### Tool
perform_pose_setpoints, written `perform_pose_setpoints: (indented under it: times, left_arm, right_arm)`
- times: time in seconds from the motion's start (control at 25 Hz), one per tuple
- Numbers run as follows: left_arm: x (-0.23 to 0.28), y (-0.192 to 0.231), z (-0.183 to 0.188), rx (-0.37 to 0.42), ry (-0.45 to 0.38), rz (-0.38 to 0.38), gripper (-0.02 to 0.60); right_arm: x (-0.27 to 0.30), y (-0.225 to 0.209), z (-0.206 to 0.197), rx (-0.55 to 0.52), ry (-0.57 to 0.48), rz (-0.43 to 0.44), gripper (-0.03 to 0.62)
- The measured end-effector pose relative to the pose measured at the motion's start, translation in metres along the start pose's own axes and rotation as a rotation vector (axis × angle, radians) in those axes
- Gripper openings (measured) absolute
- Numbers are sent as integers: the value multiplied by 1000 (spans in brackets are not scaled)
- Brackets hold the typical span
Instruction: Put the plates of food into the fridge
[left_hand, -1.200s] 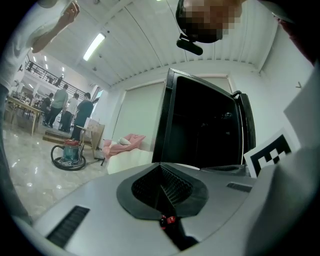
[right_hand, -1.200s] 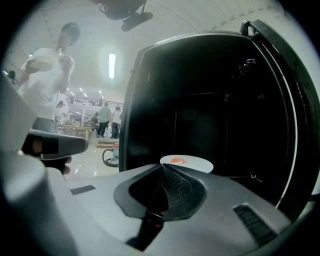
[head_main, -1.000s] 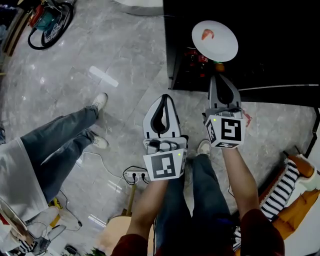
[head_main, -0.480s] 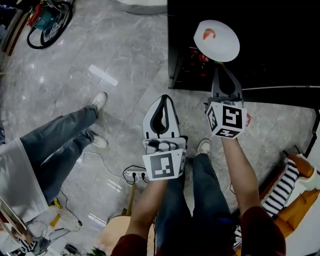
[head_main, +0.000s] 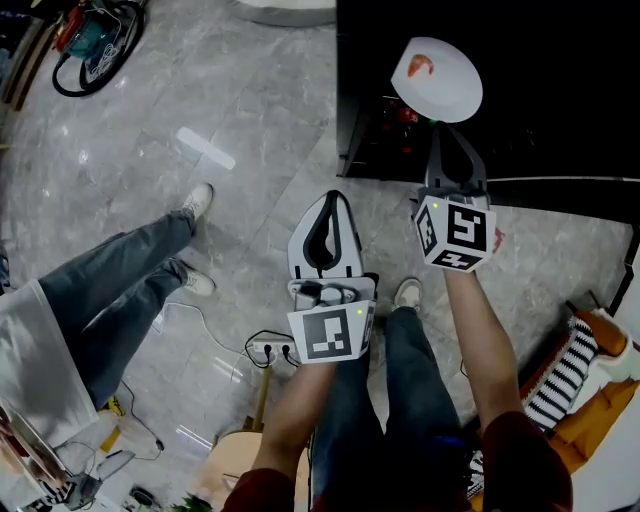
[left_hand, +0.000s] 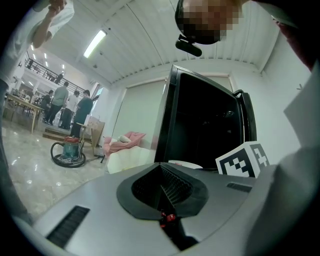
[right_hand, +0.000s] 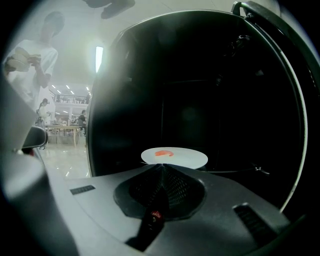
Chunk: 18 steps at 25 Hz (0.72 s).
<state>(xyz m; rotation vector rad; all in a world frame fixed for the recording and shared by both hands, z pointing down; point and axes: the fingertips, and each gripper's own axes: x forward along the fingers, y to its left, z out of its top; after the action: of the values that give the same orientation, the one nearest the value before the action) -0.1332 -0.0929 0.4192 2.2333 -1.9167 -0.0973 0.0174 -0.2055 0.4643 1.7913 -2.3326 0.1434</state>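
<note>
Grey marble floor, dark fridge (head_main: 520, 90) upper right: right gripper (head_main: 442, 128) pinches the plate (head_main: 437, 78) at its mouth, left gripper (head_main: 327, 203) jaws together, empty; next, probably level insertion onto a shelf.

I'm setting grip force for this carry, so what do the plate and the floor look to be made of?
The plate looks like glazed ceramic or melamine: it is plain white and smooth with a thin, rigid rim. Which of the two it is can't be told. The floor looks like polished stone or marble-look tile, going by its grey veining, straight seams and glossy reflections.
</note>
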Motion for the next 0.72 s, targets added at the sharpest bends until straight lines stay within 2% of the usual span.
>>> perform_pose_setpoints:
  times: [0.72]
  left_arm:
    - [6,5,-1,21,5,4,6]
  right_arm:
    - [17,-2,4,-14,-5,-5,11]
